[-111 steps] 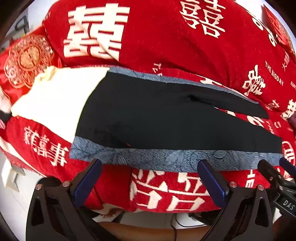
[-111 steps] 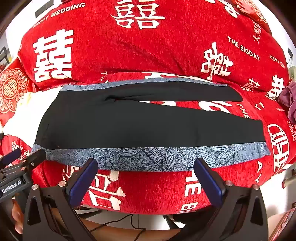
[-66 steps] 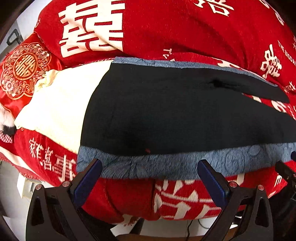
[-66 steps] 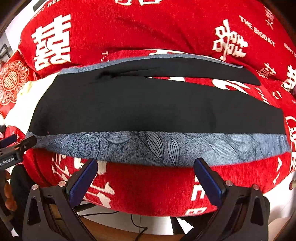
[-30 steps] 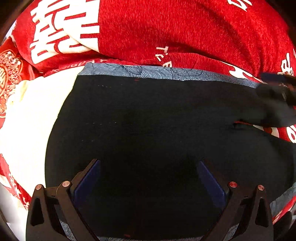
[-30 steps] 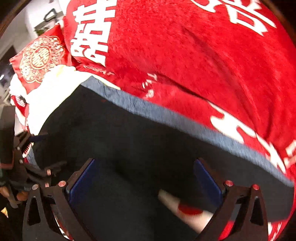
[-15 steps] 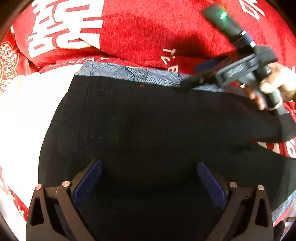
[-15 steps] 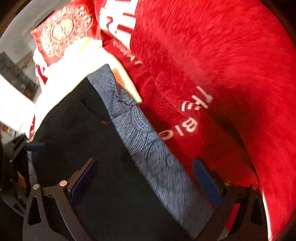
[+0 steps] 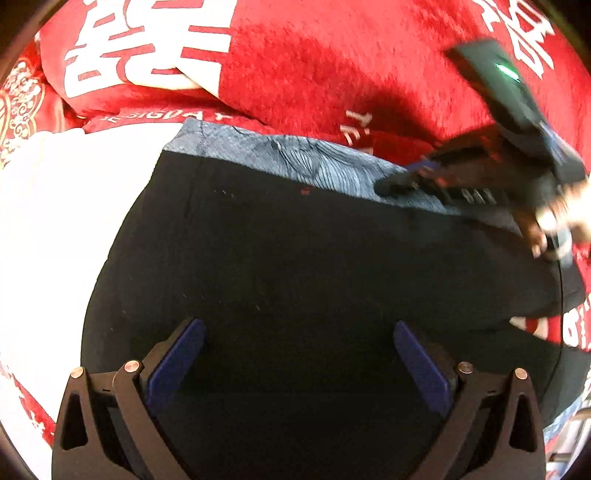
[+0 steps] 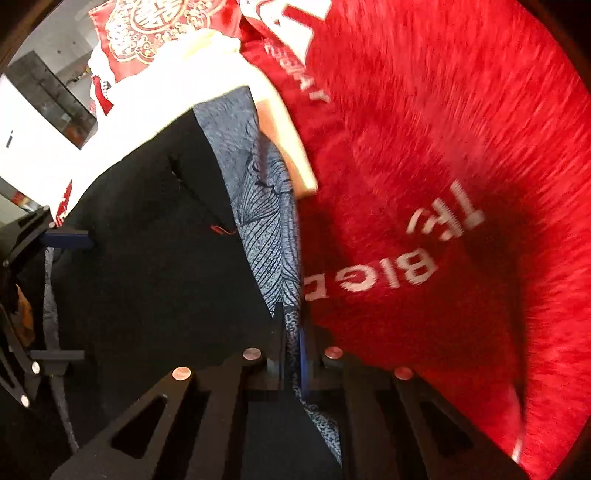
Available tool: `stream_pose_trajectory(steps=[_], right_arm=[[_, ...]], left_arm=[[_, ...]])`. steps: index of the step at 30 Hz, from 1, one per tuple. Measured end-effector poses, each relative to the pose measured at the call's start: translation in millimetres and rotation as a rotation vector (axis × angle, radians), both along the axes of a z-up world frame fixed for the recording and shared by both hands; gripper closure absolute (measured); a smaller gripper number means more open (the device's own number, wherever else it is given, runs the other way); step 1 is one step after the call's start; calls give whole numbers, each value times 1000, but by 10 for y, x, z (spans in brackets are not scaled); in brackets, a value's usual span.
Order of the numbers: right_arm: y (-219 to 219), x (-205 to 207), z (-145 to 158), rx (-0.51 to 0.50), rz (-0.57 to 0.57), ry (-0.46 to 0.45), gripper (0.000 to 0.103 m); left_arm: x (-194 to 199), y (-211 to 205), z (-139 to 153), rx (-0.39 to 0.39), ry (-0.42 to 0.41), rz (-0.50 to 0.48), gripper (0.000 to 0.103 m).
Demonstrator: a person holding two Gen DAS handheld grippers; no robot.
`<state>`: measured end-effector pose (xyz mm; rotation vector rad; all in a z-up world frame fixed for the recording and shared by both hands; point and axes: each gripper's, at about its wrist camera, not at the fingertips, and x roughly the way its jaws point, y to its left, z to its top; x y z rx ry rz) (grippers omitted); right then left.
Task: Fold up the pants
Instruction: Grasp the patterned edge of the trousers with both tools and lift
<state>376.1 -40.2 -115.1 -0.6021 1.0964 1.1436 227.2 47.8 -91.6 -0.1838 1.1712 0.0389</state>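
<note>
Black pants (image 9: 295,258) with a grey-blue patterned side strip (image 9: 295,162) lie flat on a red blanket. My left gripper (image 9: 297,332) hovers open over the black cloth near the waist, with nothing between its blue pads. It also shows at the left edge of the right wrist view as the left gripper (image 10: 61,295). My right gripper (image 10: 293,332) points down at the far edge, its jaws closing tight onto the patterned strip (image 10: 266,229). The left wrist view shows the right gripper (image 9: 399,181) on that strip, held by a hand (image 9: 554,218).
The red blanket (image 9: 332,74) with white characters bulges up behind the pants (image 10: 147,258). A white cloth (image 9: 74,203) lies under the waist end at the left. A red and gold cushion (image 10: 155,33) sits beyond it, by a dark cabinet (image 10: 55,99).
My right gripper swung over to the far patterned edge, rolled, and went from wide open to shut on the strip. My left gripper slid a little further over the black cloth, still open.
</note>
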Motion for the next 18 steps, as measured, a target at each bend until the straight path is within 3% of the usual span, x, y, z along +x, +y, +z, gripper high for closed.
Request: stream_pose_trajectory(steps=[4, 10, 13, 16, 17, 18], right_arm=[[-76, -377, 309, 30, -6, -133, 99], [-148, -896, 432, 56, -42, -285, 99], [-191, -991, 410, 55, -59, -323, 99], [-247, -1060, 417, 63, -85, -333, 99], [-241, -1077, 416, 61, -89, -341, 99], [-240, -1089, 424, 59, -91, -347, 99]], left_arm=[[160, 170, 170, -114, -3, 23, 0], [605, 523, 350, -317, 23, 164, 0], [804, 596, 315, -345, 67, 242, 0], [914, 600, 176, -290, 126, 330, 1], [941, 614, 122, -275, 128, 354, 4], [947, 623, 68, -260, 137, 372, 20]])
